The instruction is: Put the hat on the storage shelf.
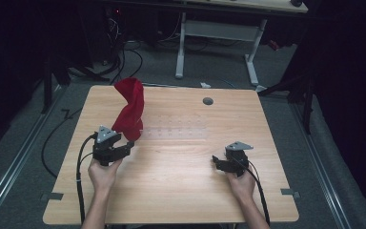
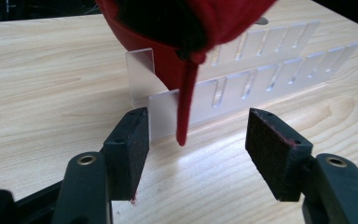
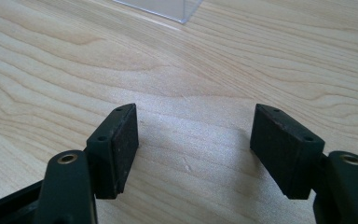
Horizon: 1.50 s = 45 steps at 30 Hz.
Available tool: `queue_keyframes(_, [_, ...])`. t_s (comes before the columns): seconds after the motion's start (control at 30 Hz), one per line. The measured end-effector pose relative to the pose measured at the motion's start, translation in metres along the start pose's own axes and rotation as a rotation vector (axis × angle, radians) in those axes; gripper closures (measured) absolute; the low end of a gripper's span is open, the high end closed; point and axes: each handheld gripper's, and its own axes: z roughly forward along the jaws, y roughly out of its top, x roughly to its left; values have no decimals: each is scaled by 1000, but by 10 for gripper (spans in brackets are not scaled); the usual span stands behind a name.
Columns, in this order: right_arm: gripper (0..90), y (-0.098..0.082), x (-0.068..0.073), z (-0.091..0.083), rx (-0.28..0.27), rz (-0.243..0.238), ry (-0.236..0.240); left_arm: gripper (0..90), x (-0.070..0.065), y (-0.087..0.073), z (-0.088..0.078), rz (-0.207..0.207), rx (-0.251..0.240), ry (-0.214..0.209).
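Item: red cloth, draped upright over the left end of a clear slotted acrylic rack, mid-counter; the rack's raised plates appear to prop it, which would explain why it stands twisted rather than lying flat. A loose strip hangs down in front of the rack.

Left tongs: jaws well apart, nothing gripped; the hanging strip dangles between and just beyond the pads, untouched. Held low and nearly level, pointing at the cloth's base, hand beneath the body.

Right tongs: jaws wide, empty, over bare wood near the rack's corner. Held low at the counter's right, well apart from the cloth, pointing inward.
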Motion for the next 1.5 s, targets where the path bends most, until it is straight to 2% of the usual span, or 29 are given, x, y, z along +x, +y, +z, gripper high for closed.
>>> queue_keyframes(0.43, [324, 0, 0, 0, 0, 0, 0, 408, -6, -2, -23, -24, 7, -40])
queue_keyframes(0.53, [325, 0, 0, 0, 0, -1, 0, 410, -8, -3, -26, -33, 6, -30])
queue_keyframes(0.77, [323, 0, 0, 0, 0, -2, 0, 406, -12, -8, -39, -27, 27, -47])
queue_keyframes(0.87, [322, 0, 0, 0, 0, -3, 1, 401, -12, -9, -43, -48, 26, -54])
queue_keyframes(1.1, [322, 0, 0, 0, 0, -2, 1, 401, -18, -18, -47, -23, 40, -56])
queue_keyframes(1.5, [321, -1, 0, -1, -1, -3, 0, 416, -34, -41, -39, 2, 113, -97])
